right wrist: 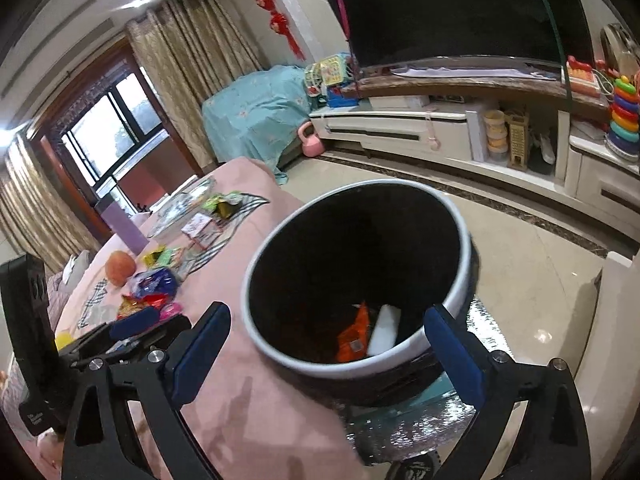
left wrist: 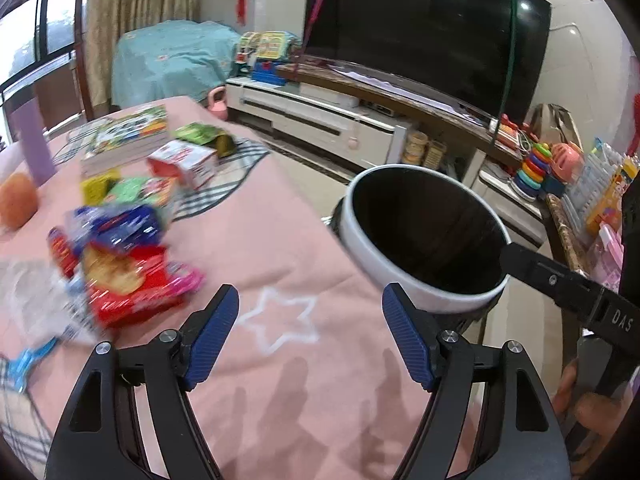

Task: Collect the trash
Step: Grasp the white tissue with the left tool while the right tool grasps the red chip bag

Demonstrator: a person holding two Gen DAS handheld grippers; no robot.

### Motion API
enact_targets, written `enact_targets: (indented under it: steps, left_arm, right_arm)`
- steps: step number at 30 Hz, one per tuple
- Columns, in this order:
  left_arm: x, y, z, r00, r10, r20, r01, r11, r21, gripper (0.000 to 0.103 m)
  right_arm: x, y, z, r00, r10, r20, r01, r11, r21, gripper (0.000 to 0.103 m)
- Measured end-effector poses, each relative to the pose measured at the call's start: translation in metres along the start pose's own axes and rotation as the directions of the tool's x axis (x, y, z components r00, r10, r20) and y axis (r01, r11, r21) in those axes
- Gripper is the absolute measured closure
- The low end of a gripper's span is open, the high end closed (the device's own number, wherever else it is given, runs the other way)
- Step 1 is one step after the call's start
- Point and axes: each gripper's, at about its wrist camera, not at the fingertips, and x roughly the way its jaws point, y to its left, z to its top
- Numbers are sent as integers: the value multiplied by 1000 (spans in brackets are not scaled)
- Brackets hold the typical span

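Note:
A round bin with a white rim (left wrist: 424, 292) (right wrist: 264, 344) stands off the right edge of the pink-covered table (left wrist: 288, 232). Inside it lie an orange wrapper (right wrist: 354, 336) and a white piece (right wrist: 384, 330). A heap of snack wrappers, red (left wrist: 128, 284) and blue (left wrist: 120, 228), lies on the table at left. My left gripper (left wrist: 310, 328) is open and empty above the cloth, right of the heap. My right gripper (right wrist: 326, 354) is open and empty over the bin's near rim. The left gripper shows in the right wrist view (right wrist: 132, 322).
On the table are a red-white carton (left wrist: 184, 162), a green packet (left wrist: 200, 136), books (left wrist: 128, 136), a purple cup (left wrist: 34, 144) and an orange fruit (left wrist: 18, 204). A TV stand (left wrist: 340, 120) with toys runs along the far wall. Tiled floor (right wrist: 520, 248) surrounds the bin.

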Motion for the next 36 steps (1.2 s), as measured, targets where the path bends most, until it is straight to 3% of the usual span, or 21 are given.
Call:
enact_targets:
  steps: [21, 36]
  left_arm:
    - [-67, 116, -71, 990, 138, 5, -134, 971, -196, 27]
    - [-77, 175, -85, 979, 201, -19, -197, 929, -312, 27]
  right_arm:
    - [32, 98, -57, 983, 149, -110, -157, 985, -76, 4]
    - [54, 154, -71, 972, 179, -150, -202, 967, -152, 4]
